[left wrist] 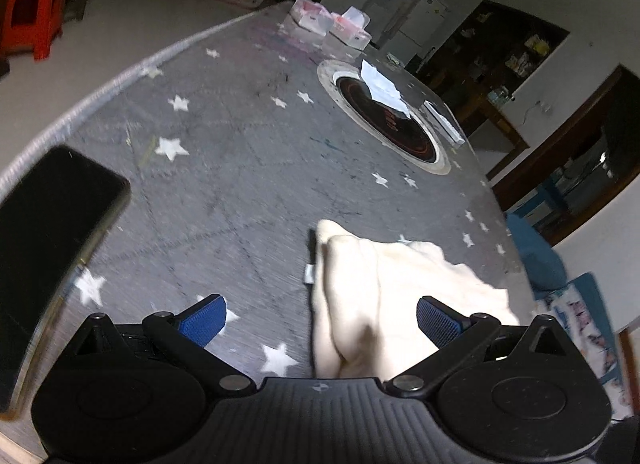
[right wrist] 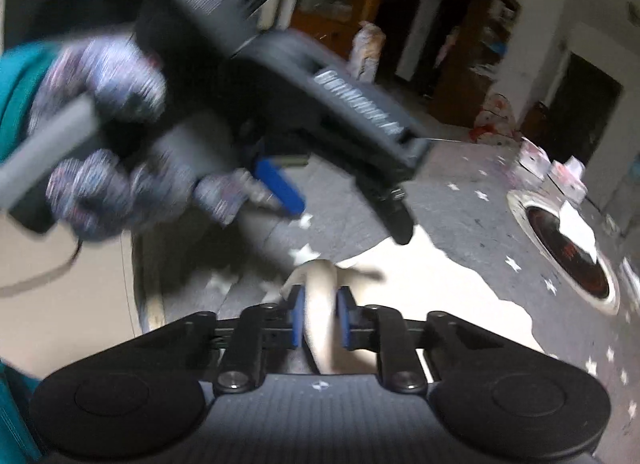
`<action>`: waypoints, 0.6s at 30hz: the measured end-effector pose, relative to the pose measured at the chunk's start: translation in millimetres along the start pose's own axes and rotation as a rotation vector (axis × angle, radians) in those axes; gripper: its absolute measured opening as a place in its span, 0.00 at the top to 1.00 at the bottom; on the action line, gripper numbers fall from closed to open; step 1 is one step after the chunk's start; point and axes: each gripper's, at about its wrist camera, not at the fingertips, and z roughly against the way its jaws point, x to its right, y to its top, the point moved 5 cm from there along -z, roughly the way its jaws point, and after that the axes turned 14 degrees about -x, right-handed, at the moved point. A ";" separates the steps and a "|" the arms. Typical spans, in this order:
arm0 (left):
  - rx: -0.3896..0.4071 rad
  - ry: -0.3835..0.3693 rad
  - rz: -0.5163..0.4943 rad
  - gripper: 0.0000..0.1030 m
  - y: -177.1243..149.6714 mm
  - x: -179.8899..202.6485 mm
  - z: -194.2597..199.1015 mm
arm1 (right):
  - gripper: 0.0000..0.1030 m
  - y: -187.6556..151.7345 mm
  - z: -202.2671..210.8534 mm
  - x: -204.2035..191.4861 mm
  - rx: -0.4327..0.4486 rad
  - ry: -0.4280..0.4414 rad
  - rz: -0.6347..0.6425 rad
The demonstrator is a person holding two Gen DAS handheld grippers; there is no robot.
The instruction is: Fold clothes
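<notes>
A cream-white garment lies bunched on the grey star-patterned table. My left gripper is open above the table, its blue pads wide apart, with the garment's near edge between and below them. My right gripper is shut on a fold of the same garment, which shows pinched between its blue pads. In the right wrist view the left gripper, held by a gloved hand, is blurred above the cloth.
A black phone lies at the table's left edge. A round inset hotplate with a white paper sits at the far side. Tissue boxes stand at the back. A red stool is on the floor.
</notes>
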 end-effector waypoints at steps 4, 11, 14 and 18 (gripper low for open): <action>-0.021 -0.060 0.065 0.00 2.5 0.5 -5.6 | 0.92 3.2 15.8 18.4 0.041 0.042 -0.095; -0.088 -0.205 0.147 0.10 2.7 7.9 -19.1 | 0.93 6.1 37.4 36.3 0.093 0.087 -0.178; -0.112 -0.261 0.189 0.24 2.6 9.3 -26.6 | 0.93 6.0 40.6 36.3 0.102 0.099 -0.180; -0.166 -0.307 0.246 0.68 -0.3 5.0 -41.6 | 0.93 3.7 41.5 32.5 0.102 0.115 -0.171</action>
